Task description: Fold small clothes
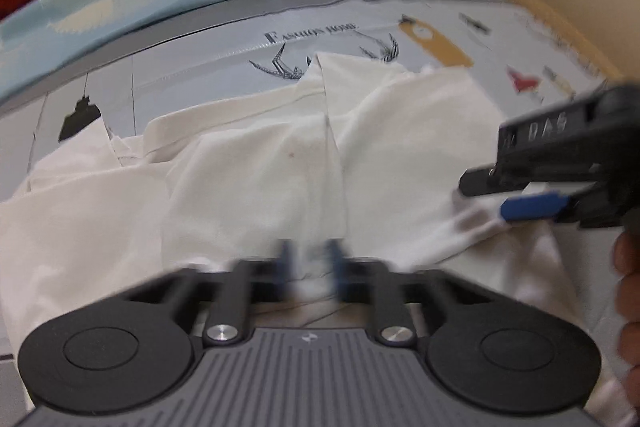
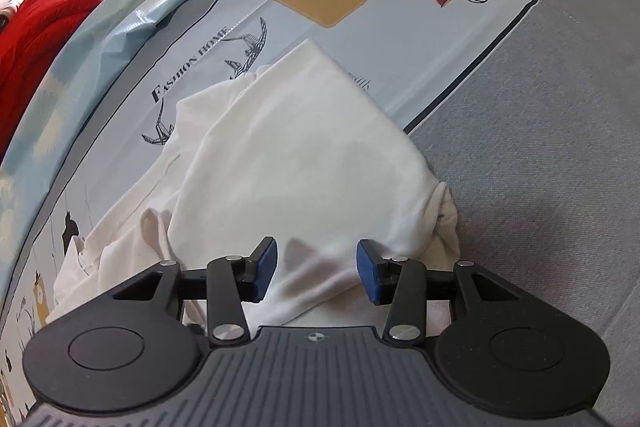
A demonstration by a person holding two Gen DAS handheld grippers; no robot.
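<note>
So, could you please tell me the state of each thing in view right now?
White garment: partly folded, rumpled, lying on the printed sheet.
Left claw: shut on the white garment's near edge.
Right claw: open, white garment between its pads.
Red cloth: heaped at the far side.

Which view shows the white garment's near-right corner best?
The right wrist view: sharp, with the bunched corner of the white garment lying on the grey surface. The left wrist view is motion-blurred and shows that side only partly, behind the right tool.
</note>
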